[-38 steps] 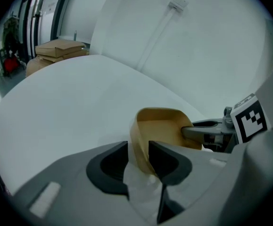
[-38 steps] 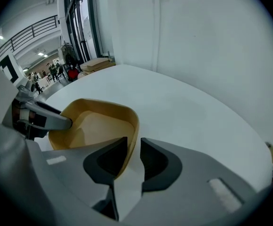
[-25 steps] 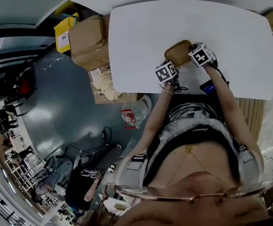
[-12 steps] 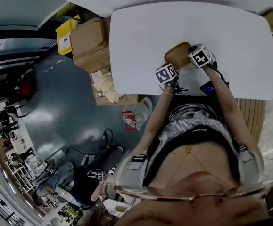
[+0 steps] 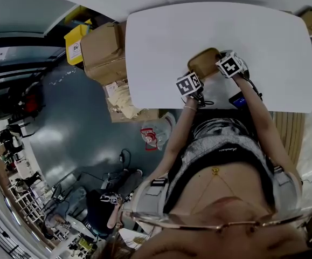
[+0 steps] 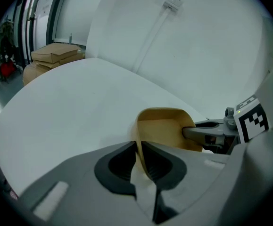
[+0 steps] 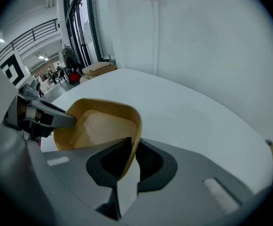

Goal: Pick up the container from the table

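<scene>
A tan, shallow container sits near the front edge of the white table. My left gripper is at its near-left side and my right gripper at its near-right side. In the left gripper view the jaws are shut on the container's thin rim, with the left gripper pinching it edge-on. The right gripper view shows the same on the opposite rim of the container, where the right gripper clamps the wall. Whether the container's base still touches the table cannot be told.
Cardboard boxes and a yellow bin stand on the floor left of the table. A dark device lies at the table's near edge by my right forearm. A wall rises behind the table.
</scene>
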A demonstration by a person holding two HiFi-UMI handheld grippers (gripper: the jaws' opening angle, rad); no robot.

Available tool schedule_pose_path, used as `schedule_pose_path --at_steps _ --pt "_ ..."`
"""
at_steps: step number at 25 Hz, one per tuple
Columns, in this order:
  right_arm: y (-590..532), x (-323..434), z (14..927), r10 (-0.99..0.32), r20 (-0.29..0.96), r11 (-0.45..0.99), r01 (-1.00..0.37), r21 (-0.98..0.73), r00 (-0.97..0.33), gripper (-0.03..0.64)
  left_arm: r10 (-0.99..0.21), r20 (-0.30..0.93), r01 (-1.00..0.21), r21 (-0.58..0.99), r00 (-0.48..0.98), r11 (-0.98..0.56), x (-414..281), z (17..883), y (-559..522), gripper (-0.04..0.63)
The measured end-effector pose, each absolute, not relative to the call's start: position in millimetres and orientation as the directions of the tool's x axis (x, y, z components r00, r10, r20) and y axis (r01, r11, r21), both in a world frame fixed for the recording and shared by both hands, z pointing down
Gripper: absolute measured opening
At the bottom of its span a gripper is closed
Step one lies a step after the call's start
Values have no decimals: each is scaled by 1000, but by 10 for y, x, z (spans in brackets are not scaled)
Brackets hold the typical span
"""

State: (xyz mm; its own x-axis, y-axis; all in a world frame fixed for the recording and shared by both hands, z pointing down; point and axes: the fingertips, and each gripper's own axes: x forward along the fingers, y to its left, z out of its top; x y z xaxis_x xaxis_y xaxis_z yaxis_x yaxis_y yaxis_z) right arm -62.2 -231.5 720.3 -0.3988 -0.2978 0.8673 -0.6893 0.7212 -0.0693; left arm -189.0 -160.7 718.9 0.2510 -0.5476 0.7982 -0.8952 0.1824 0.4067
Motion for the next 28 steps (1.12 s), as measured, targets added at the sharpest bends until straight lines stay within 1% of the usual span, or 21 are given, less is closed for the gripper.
schedule_pose_path --at_steps 12,19,28 --pt "-2269 -461 6991 -320 862 675 -733 -84 -393 58 -576 772 -911 399 270 107 -1813 6913 -1683 38" --pt "-2372 -515 6686 -394 816 678 -733 -52 -423 58 -609 747 -927 372 266 52 -1833 6674 -1748 39" --pt "-2405 -550 6368 -440 788 670 -742 -31 -430 58 -642 718 -929 370 270 24 -1870 6414 -1793 38"
